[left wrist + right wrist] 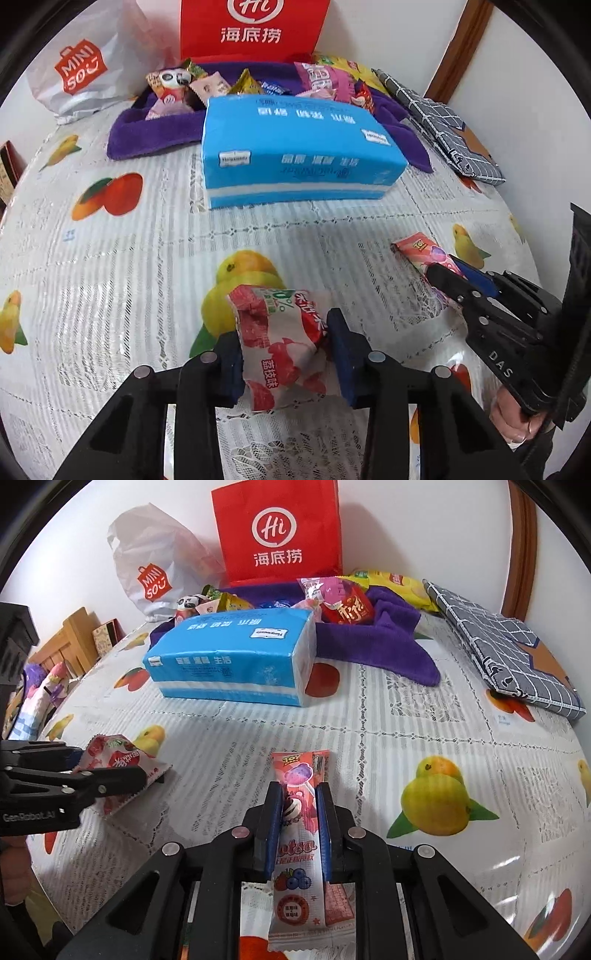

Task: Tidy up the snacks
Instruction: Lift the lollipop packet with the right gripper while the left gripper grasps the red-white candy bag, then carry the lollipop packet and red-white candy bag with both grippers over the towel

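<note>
left gripper (286,352) clamps a red-and-white lychee snack packet (280,343) on the fruit-print tablecloth (147,251); right gripper (298,812) pinches a long pink snack stick (299,834) nearby, before the blue tissue pack (232,657).

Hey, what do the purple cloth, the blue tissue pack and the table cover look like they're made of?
Purple cloth: soft, matte, fuzzy pile, likely terry or microfibre; it slumps in thick folds.
Blue tissue pack: thin glossy plastic film, judging by the wrinkles and sheen over a soft block.
Table cover: probably embossed vinyl in a lace pattern with printed fruit; it shows shiny highlights.
</note>
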Demonstrator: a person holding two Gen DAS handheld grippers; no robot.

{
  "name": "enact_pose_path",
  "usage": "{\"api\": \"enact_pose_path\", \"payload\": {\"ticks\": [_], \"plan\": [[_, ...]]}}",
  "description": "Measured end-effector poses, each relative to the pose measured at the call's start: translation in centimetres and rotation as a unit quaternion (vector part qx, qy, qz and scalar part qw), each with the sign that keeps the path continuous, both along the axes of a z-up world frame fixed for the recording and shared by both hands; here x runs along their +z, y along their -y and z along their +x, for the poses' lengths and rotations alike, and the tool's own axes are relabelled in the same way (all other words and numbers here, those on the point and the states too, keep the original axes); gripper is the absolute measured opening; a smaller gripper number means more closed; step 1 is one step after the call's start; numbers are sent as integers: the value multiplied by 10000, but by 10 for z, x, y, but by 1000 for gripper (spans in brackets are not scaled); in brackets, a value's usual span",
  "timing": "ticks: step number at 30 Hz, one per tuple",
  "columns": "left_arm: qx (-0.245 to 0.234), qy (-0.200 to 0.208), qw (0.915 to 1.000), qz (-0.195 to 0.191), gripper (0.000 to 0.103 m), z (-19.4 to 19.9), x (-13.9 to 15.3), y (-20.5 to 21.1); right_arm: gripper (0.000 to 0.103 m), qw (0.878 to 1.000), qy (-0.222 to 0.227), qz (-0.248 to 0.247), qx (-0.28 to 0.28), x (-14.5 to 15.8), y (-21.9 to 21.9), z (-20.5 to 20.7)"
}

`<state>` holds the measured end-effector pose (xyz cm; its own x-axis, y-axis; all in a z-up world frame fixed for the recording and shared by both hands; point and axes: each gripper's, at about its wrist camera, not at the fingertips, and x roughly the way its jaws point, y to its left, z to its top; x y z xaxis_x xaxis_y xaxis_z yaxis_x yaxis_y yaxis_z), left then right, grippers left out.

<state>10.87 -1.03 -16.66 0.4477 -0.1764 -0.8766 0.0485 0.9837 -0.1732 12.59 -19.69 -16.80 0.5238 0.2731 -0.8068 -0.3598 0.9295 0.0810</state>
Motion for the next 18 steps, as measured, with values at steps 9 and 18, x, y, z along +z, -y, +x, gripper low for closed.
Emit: {"api": "enact_pose_path", "payload": {"ticks": [9, 18], "plan": [[58, 38, 9999, -119, 29, 3, 14, -7, 22, 9997, -132, -218, 68, -5, -3, 7], [83, 221, 9993, -301, 28, 12, 40, -17, 20, 10000, -24, -75, -8, 26, 1, 13]]}}
